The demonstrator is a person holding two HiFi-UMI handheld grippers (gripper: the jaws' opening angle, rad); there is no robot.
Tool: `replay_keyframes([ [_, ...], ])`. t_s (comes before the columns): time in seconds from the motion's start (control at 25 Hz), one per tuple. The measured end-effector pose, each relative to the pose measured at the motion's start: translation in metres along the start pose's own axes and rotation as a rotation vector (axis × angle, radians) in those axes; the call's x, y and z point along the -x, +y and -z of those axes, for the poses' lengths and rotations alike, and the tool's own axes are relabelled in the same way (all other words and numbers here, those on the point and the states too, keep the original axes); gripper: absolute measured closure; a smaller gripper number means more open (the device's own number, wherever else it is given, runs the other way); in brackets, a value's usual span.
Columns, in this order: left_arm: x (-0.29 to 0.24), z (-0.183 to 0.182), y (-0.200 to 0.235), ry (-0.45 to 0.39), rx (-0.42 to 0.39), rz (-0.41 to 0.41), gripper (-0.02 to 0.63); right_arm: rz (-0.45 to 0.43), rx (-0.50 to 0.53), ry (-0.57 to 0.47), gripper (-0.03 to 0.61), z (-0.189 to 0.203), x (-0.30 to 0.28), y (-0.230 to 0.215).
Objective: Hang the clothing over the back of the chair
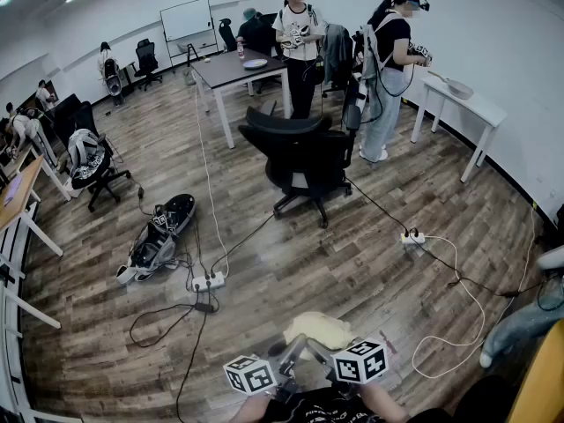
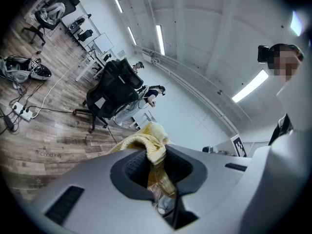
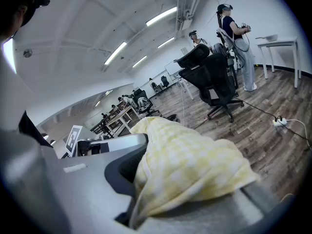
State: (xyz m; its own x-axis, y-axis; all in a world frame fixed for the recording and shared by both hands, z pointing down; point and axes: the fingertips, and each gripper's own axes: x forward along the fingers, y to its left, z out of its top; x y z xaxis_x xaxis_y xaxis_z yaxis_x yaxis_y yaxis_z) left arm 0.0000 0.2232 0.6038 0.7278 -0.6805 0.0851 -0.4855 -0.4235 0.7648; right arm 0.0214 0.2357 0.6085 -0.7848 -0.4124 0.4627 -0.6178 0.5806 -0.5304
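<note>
Left gripper [image 2: 153, 152] and right gripper [image 3: 165, 189] clamp clothing [image 3: 190, 165], chair [image 1: 304, 157] well apart

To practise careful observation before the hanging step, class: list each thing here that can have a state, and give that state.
Garment: yellow, bunched up, gripped by both claws, not on the chair.
Left claw: shut on the garment.
Right claw: shut on the garment.
Chair: upright on the floor, no yellow garment over its back.

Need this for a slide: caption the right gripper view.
Right gripper clamps a yellow checked garment, black office chair standing ahead on the wood floor.
</note>
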Motion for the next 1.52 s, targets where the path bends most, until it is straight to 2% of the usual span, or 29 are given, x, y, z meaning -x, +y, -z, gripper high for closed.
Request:
replay_keyframes([
  [0.28,-0.001,-0.011,0.013,0.019,0.011,0.002,0.554,0.006,-0.018,0.009,0.537,-0.008,-0.016,-0.002],
  [0.44,-0.004,-0.024,0.025,0.025,0.018,0.015,0.554,-0.013,-0.081,0.002,0.535,-0.017,-0.030,-0.005],
  [0.6,-0.008,-0.041,0.037,0.044,-0.010,0.017,0.554,-0.018,-0.121,-0.020,0.534,-0.031,-0.046,-0.008],
  [0.8,-0.015,-0.064,0.055,0.068,-0.049,0.002,0.554,0.018,-0.149,-0.049,0.531,-0.051,-0.070,-0.012],
  [1.0,-0.010,-0.073,0.069,0.094,-0.087,0.019,0.554,0.028,-0.164,-0.031,0.514,-0.053,-0.086,-0.012],
  [1.2,-0.011,-0.083,0.076,0.089,-0.066,0.041,0.554,0.041,-0.152,-0.018,0.494,-0.059,-0.094,-0.015],
  [1.36,-0.009,-0.079,0.087,0.106,-0.057,0.012,0.554,0.078,-0.200,-0.008,0.474,-0.049,-0.103,-0.022],
  [1.52,-0.009,-0.085,0.100,0.097,-0.040,-0.012,0.554,0.055,-0.211,0.024,0.462,-0.050,-0.114,-0.028],
])
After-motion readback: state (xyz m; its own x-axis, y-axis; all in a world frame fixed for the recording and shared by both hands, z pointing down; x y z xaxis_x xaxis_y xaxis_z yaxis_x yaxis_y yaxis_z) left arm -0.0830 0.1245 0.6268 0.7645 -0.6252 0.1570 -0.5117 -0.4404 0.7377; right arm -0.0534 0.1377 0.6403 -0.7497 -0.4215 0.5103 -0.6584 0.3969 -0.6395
